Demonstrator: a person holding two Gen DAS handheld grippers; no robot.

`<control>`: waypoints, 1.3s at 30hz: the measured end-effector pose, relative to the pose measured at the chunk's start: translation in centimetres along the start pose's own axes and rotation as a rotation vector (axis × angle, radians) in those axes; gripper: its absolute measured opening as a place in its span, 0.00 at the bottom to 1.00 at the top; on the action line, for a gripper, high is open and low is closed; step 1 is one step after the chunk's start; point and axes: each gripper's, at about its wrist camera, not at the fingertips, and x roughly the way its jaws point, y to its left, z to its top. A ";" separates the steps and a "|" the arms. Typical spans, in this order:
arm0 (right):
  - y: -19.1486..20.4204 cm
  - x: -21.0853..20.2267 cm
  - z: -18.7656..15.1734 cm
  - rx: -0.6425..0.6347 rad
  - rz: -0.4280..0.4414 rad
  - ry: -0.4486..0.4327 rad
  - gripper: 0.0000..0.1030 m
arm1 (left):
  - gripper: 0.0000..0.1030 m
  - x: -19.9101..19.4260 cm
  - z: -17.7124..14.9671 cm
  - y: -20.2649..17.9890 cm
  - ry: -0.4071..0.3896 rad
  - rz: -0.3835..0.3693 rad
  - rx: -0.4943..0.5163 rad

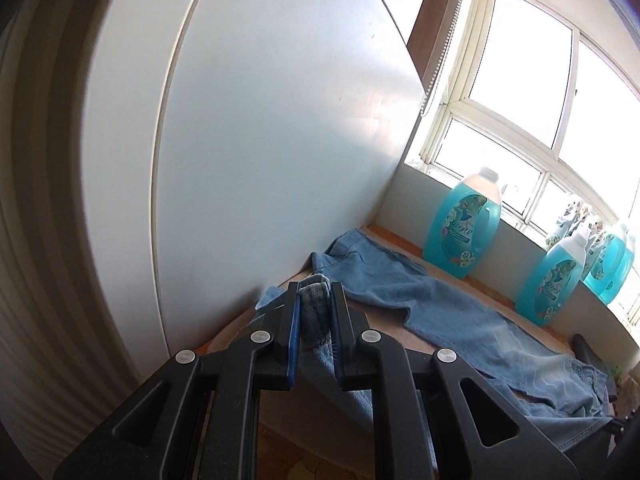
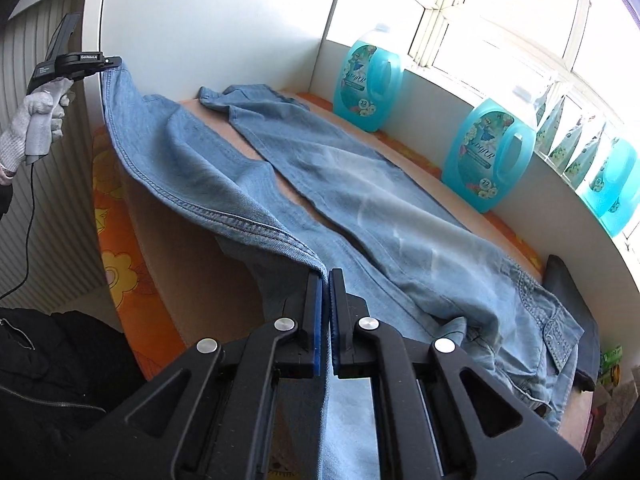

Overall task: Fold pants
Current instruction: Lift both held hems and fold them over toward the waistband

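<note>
While jeans (image 2: 360, 200) sprawl ahead, left gripper (image 1: 315, 300) pinching hem, right gripper (image 2: 325, 280) pinching seam

Jeans (image 2: 360, 200) spread on the table (image 2: 168, 248), bottles (image 2: 368, 80) behind them along the windowsill wall

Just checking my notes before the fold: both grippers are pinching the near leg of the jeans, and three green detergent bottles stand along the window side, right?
Almost. The bottles are turquoise blue, not green, as the right wrist view shows. The rest holds: the left gripper and the right gripper are each shut on the near leg of the jeans.
</note>
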 end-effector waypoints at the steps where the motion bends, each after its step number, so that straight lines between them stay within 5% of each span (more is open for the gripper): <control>1: -0.2 0.2 0.4 -0.002 -0.013 -0.005 0.03 | 0.11 0.3 0.2 -0.3 -0.003 -0.002 0.006; 20: -7.0 2.7 8.8 -0.115 -0.252 -0.102 0.02 | 0.10 6.6 7.4 -8.3 -0.117 -0.004 0.130; 28: -12.3 10.9 11.3 -0.123 -0.230 0.009 0.02 | 0.10 13.7 9.7 -11.9 -0.091 0.047 0.157; 39: -16.8 23.7 9.9 -0.142 -0.133 0.194 0.02 | 0.08 26.2 8.5 -15.8 0.018 0.158 0.251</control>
